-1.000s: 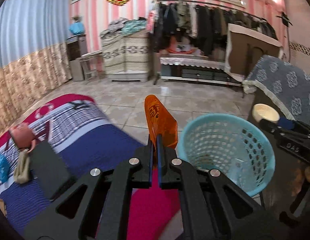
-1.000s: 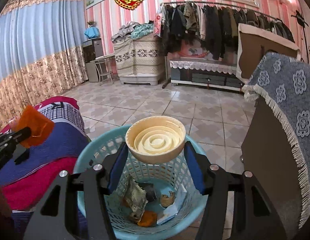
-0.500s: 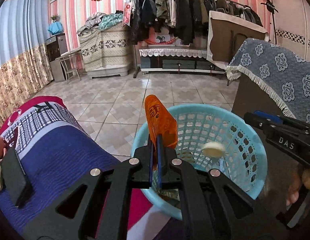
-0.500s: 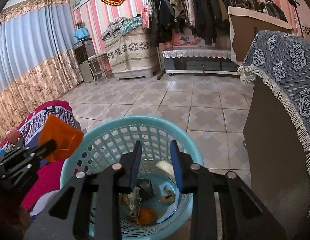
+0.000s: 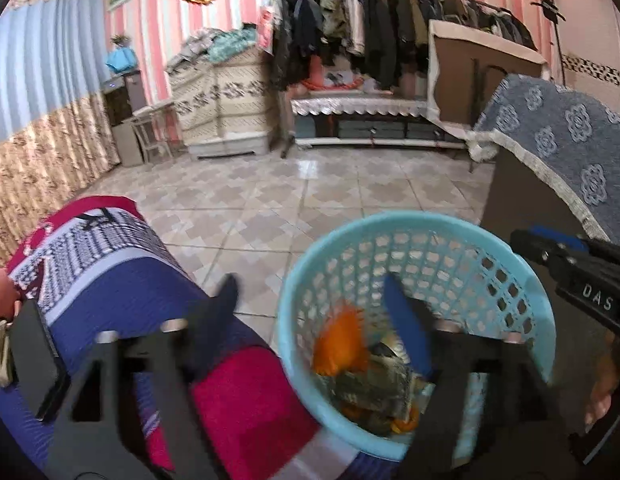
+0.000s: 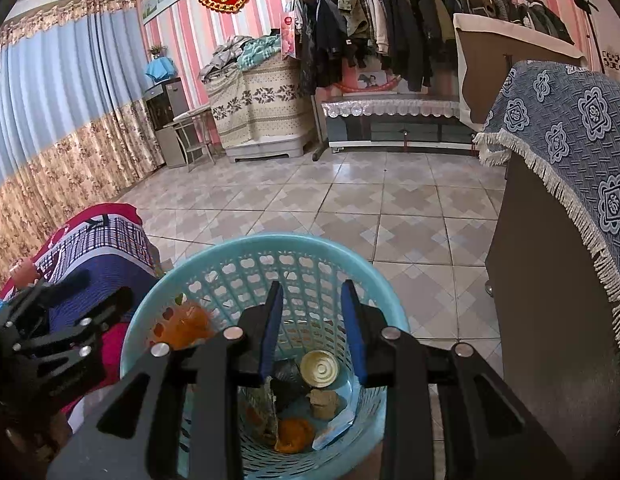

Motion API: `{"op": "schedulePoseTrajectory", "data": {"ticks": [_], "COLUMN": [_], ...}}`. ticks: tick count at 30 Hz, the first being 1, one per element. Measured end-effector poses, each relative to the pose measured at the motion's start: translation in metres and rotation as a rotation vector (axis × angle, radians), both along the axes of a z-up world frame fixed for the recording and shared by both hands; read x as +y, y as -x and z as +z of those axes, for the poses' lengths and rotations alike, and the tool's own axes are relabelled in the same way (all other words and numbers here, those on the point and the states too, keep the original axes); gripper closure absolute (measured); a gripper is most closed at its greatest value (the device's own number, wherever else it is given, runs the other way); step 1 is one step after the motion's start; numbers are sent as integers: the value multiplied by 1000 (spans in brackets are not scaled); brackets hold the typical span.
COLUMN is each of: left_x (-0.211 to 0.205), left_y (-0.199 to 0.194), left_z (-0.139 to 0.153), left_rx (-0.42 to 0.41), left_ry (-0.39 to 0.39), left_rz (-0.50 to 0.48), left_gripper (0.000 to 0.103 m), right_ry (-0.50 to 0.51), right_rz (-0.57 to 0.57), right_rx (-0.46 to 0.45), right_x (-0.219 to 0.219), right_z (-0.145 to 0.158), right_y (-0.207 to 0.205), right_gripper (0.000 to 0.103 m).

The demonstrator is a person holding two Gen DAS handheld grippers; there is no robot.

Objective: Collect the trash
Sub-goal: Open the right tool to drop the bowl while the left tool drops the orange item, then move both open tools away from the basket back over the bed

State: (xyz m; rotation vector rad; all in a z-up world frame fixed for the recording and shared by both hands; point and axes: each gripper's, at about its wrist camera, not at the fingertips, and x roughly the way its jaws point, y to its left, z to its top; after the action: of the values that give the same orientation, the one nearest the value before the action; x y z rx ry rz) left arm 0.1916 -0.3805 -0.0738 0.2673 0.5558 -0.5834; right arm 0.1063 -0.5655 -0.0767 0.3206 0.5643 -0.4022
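Both tools hang over the turquoise basket [image 6: 265, 248] at the bottom centre of each view, placed so dropped pieces land inside. The left gripper [image 5: 310, 300] gapes wide and empty, the orange wrapper [image 5: 342, 340] falling between its blurred jaws. The right gripper [image 6: 312, 328], part open, holds nothing; a cream lid [image 6: 320, 368] lies on the litter below.

One light-blue mesh basket [image 6: 245, 256]. Inside: one round cream lid [image 6: 320, 368], two orange wrappers [image 6: 295, 434] [image 5: 342, 344], one tan crumpled wad [image 6: 324, 402], one white-blue packet [image 6: 334, 428]. Two grippers, left [image 5: 310, 300] and right [image 6: 312, 320]. One black phone [image 5: 37, 360] on one striped blanket [image 5: 109, 264].
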Motion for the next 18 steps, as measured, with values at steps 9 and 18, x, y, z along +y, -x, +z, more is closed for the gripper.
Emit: {"op": "schedulePoseTrajectory", "data": {"ticks": [9,18], "left_x": [37,96], "left_y": [-12,-15], "left_z": [14,21], "left_rx": [2,-3], "left_ry": [17,21], "left_rz": [88,201], "left_gripper": [8,6], "right_ry": [4,51], "right_rz": [-38,-19], "right_rx": [-17,-7], "right_x": [0,21], "right_z": [2,4], "right_y": [2,-7], "right_gripper": [34,16]}}
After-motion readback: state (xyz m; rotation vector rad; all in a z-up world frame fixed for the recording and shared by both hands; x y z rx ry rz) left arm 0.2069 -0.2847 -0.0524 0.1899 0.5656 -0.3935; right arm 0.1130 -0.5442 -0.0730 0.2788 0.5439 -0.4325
